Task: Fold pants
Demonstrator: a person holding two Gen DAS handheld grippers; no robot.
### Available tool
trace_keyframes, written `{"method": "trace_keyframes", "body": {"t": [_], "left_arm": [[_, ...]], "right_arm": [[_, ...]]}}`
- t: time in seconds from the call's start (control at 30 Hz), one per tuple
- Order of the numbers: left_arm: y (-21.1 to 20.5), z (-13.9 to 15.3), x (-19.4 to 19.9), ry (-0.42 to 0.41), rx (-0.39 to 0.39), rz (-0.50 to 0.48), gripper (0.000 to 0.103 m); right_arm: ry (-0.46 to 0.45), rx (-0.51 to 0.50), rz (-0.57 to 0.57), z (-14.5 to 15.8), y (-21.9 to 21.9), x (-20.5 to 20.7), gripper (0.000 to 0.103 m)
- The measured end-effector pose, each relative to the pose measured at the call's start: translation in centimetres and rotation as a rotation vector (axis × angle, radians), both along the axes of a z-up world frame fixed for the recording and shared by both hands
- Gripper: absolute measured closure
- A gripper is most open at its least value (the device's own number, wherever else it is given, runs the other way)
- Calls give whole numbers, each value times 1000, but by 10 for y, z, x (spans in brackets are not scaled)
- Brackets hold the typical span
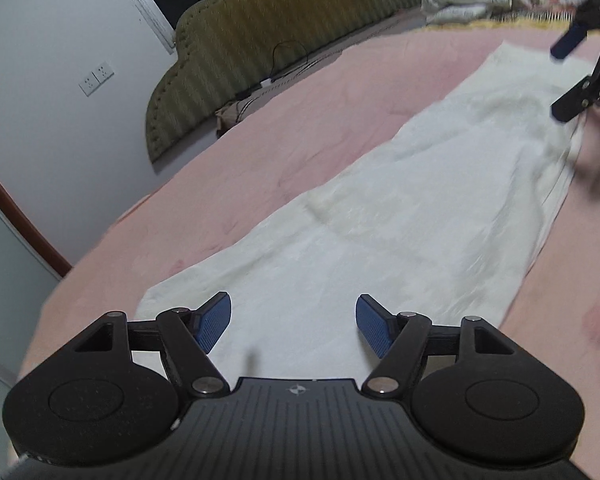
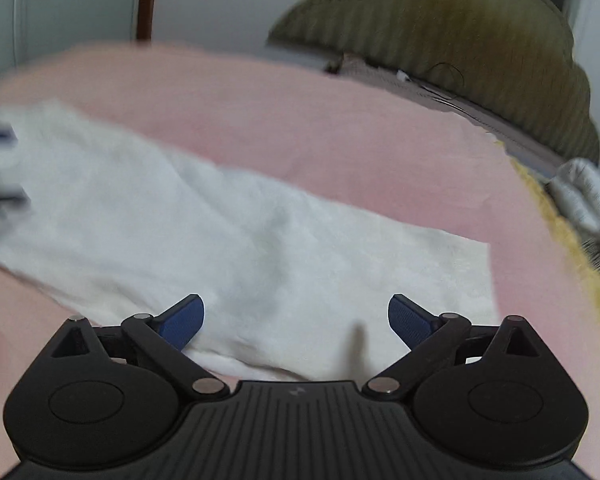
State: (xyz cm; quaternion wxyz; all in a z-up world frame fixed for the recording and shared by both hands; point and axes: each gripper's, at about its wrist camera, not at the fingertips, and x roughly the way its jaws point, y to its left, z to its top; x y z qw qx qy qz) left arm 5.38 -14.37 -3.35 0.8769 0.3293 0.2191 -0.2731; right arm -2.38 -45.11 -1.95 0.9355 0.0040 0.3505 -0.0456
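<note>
The white woven-cloth pants (image 1: 380,216) lie as one long narrow strip along the pink bed cover (image 1: 260,128), apparently already doubled leg on leg; the crosswise folds seem still to come. Left tongs (image 1: 293,322) stand open over one end, right tongs (image 2: 296,322) wide open over the other; both hold nothing.

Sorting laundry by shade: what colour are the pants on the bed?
The pants are white, lying on a pink bed cover; the left wrist view shows them sharpest.
</note>
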Motion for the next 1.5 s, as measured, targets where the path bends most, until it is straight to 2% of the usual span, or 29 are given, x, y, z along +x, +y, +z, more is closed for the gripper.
{"method": "trace_keyframes", "body": {"t": [0.07,0.13,0.2,0.23,0.3,0.37,0.43,0.53,0.63,0.67,0.8,0.97,1.03,1.07,1.1,1.13,1.2,1.3,1.37,1.43,1.5], "left_arm": [[-8,3,-2,21,-28,-22,29],[-17,-1,-9,10,-24,-54,29],[-23,-8,-17,-14,9,-100,29],[-24,-14,-21,-19,44,-124,29],[-22,-25,-27,-28,100,-150,30],[-13,-29,-29,-40,104,-162,30],[-9,-26,-26,-8,87,-156,30],[-3,-24,-18,47,38,-133,31],[0,-23,-14,70,7,-117,31],[1,-24,-14,71,2,-115,31],[0,-25,-16,73,-11,-100,29],[1,-24,-18,68,-26,-80,27],[3,-21,-16,80,-48,-70,27],[5,-19,-15,88,-64,-64,27],[8,-16,-14,93,-84,-58,27],[11,-13,-13,97,-109,-50,27],[17,-5,-10,110,-161,-36,27],[25,6,-3,156,-249,-14,27],[28,11,3,197,-291,-9,26],[25,8,7,238,-284,-10,24],[17,-2,7,251,-217,-5,24]], "right_arm": [[-7,49,60,-4,11,5,3],[37,21,96,-18,23,14,3],[195,30,138,-40,27,22,3],[178,-11,171,-43,32,14,3],[184,16,173,-35,26,-1,3],[127,102,95,-25,6,-16,3],[45,202,-59,-19,-20,-35,3],[-78,439,-310,-22,-64,-62,3],[-147,657,-387,-37,-87,-73,3],[-156,690,-391,-42,-90,-72,2],[-224,705,-429,-50,-96,-56,2],[-358,704,-594,-55,-124,-38,3],[-391,723,-652,-60,-139,-32,19],[-394,725,-681,-62,-145,-29,43],[-386,739,-702,-65,-152,-26,77],[-385,773,-713,-71,-160,-24,87],[-400,833,-706,-77,-169,-23,92],[-433,738,-630,-49,-161,-18,93],[-515,683,-530,-19,-151,-18,93],[-536,630,-490,-1,-145,-18,93],[-465,574,-526,-2,-148,-13,93]]}}
